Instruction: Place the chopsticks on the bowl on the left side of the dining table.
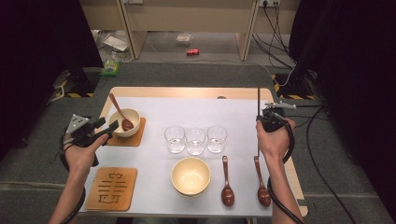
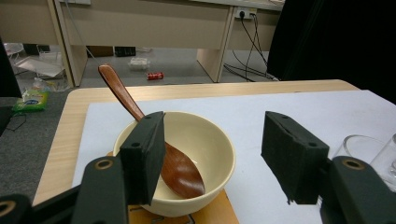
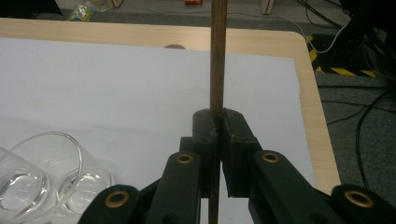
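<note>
Table (image 1: pixel 187 92), wood-edged under a white sheet, carrying a cream bowl (image 1: pixel 125 122) on a wooden coaster (image 1: pixel 135 139) at the left with a brown spoon (image 1: pixel 122 116) leaning in it, a second cream bowl (image 1: pixel 190 176) near the front, and three glasses (image 1: pixel 195 140) in a row between. Left gripper (image 2: pixel 215 154), jaws spread apart and empty, beside the left bowl. Right gripper (image 3: pixel 218 126), at the table's right edge, jaws clamped on a thin, upright wooden stick (image 3: pixel 217 56).
</note>
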{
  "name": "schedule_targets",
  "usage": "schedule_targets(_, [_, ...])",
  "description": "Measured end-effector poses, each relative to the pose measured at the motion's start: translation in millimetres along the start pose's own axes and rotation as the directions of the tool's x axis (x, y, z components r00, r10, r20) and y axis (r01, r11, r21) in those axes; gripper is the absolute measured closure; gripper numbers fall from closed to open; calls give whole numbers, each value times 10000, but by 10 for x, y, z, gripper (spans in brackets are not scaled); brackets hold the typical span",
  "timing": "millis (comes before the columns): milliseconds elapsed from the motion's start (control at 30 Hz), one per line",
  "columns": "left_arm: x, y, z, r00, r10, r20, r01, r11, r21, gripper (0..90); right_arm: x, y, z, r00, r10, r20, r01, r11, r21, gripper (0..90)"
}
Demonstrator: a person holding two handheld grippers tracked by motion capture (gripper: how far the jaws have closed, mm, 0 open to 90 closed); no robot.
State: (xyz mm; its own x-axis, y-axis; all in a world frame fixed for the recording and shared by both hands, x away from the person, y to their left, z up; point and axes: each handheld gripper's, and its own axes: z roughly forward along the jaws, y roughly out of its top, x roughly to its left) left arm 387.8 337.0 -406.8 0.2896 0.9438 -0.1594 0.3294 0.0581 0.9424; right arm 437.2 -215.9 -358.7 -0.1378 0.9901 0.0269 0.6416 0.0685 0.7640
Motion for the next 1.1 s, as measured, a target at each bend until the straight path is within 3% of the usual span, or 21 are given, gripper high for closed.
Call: schedule_targets(1100, [-18, -8, 4, 10000, 35, 37, -35, 10000, 16, 396, 196, 142, 146, 9997, -175, -155, 151, 9898, -1417, 849])
